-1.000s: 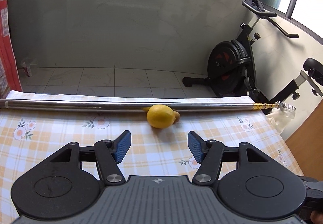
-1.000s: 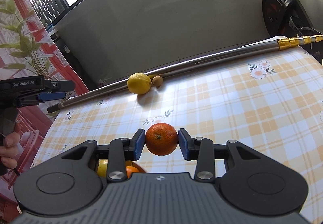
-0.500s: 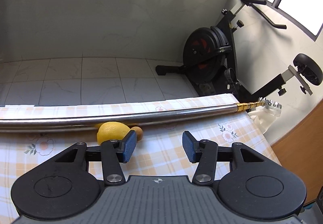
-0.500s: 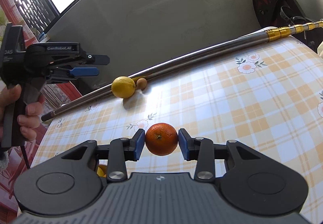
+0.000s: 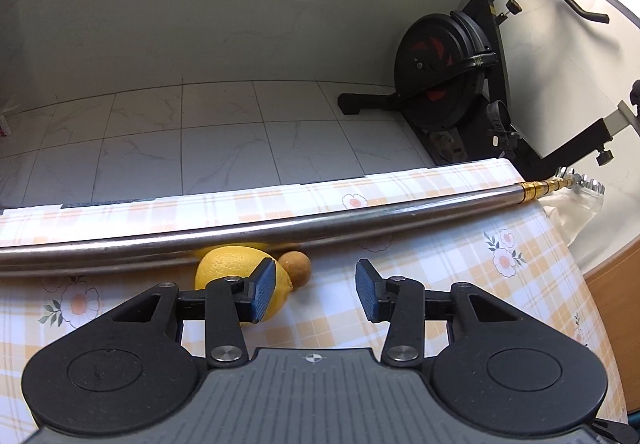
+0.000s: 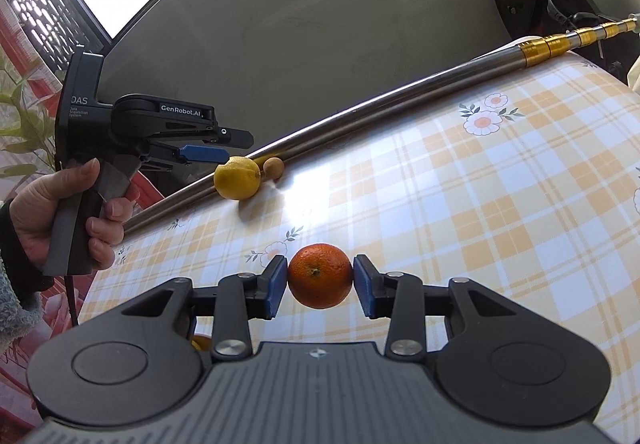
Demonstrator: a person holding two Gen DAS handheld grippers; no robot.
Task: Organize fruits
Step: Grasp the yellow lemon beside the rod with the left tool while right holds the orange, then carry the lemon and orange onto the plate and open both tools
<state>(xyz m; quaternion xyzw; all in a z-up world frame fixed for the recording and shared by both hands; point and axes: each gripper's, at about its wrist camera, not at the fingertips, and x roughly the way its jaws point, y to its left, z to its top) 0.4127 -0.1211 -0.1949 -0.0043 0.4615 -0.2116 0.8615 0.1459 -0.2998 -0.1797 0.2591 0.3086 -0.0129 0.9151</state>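
Note:
A yellow lemon [image 5: 224, 270] [image 6: 237, 183] and a small round brown fruit [image 5: 296, 268] [image 6: 274, 167] lie against a metal pole at the table's far edge. My left gripper [image 5: 316, 286] [image 6: 224, 145] hovers just short of them, its jaws closing. Nothing is pressed between the pads; the lemon sits partly behind the left finger and the brown fruit just beyond the gap. My right gripper [image 6: 320, 284] is shut on an orange [image 6: 320, 280], held above the checked tablecloth.
The long steel pole [image 5: 280, 228] [image 6: 400, 96] with a gold tip runs along the far table edge [image 5: 440, 180]. An exercise bike [image 5: 444, 72] stands on the tiled floor beyond. A bit of another fruit [image 6: 200, 342] shows under the right gripper. A hand [image 6: 44, 204] holds the left gripper.
My left gripper has come forward and down towards the lemon and its jaws have narrowed. The lemon now sits behind its left finger. The right gripper keeps the orange, almost still.

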